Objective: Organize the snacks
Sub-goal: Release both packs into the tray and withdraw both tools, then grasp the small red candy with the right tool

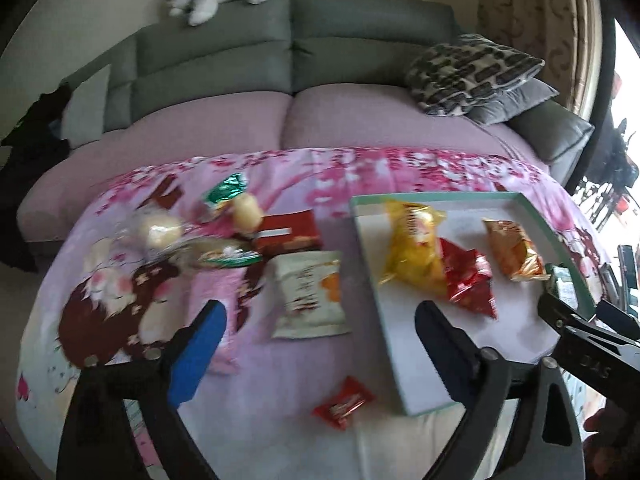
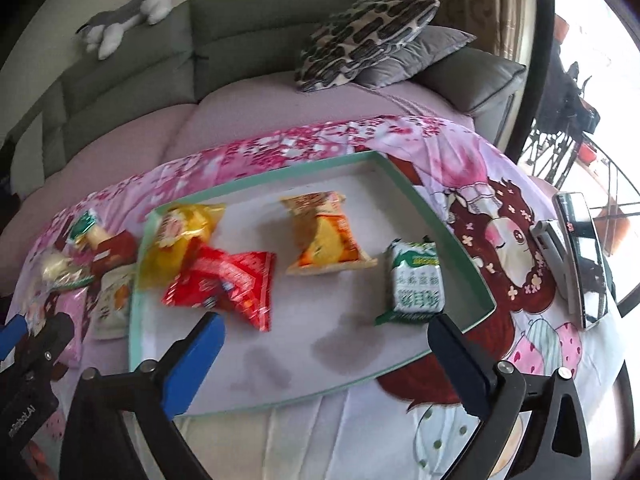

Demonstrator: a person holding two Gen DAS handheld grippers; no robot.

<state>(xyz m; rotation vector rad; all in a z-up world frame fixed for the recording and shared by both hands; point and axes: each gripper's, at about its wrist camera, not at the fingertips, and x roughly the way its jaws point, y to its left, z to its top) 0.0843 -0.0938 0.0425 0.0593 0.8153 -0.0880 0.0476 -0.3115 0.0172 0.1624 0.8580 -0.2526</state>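
Both my grippers hang over the pink cartoon tablecloth (image 2: 500, 240) with jaws spread wide and nothing between them. My right gripper (image 2: 324, 344) sits above the near edge of the mint-rimmed tray (image 2: 452, 240), which holds a yellow bag (image 2: 180, 240), a red bag (image 2: 224, 280), an orange bag (image 2: 324, 236) and a green-and-white packet (image 2: 416, 280). My left gripper (image 1: 320, 336) hovers beside the tray's left rim, over a white packet (image 1: 310, 292) and a small red candy (image 1: 342, 402) lying on the cloth, with more loose snacks (image 1: 224, 232) piled farther left.

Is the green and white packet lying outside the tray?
No, the green packet lies inside the tray, near its right rim.
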